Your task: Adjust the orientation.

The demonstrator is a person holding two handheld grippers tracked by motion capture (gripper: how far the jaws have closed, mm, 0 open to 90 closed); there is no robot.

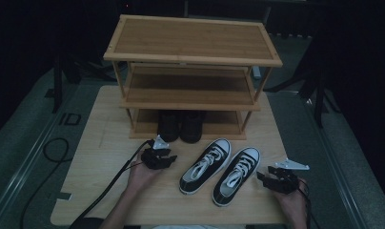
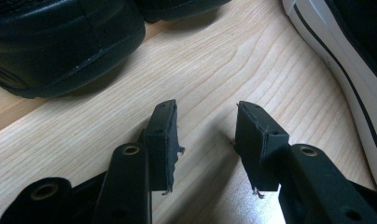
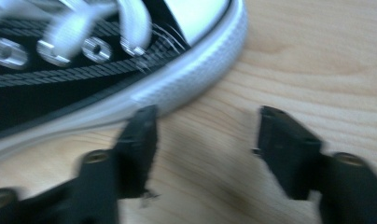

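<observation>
On the pale wooden table [image 1: 100,157], the left gripper [image 1: 166,160] rests low in the person's left hand [image 1: 142,175], its jaws parted by a moderate gap with nothing but bare tabletop between them. It points toward the space between the black leather shoes [image 1: 181,125] tucked on the bottom tier of the bamboo shoe rack [image 1: 193,45] and the left sneaker [image 1: 206,165], which lies just beside it, apart from it.

That black canvas sneaker, white-laced and white-soled, lies beside its mate, the right sneaker [image 1: 237,174], both with toes angled toward the rack. Neither is held. The two upper shelves look free.

Furthest right, the right gripper [image 1: 264,180] sits at the outer edge of the right sneaker, jaws wide apart and holding nothing. Its own view is blurred, but one finger [image 3: 139,135] appears to stand at the sneaker's white rubber sole; contact cannot be told.

The likely slip from here is a poor grip. If the right jaws close on the rounded rubber edge instead of the canvas collar or heel, the sneaker could squirt out or twist and knock its mate. A loose lace could also snag in the jaws. When lifted toward a shelf, a toe-heavy sneaker might tip and strike the shelf's front rail, nudging the rack.
</observation>
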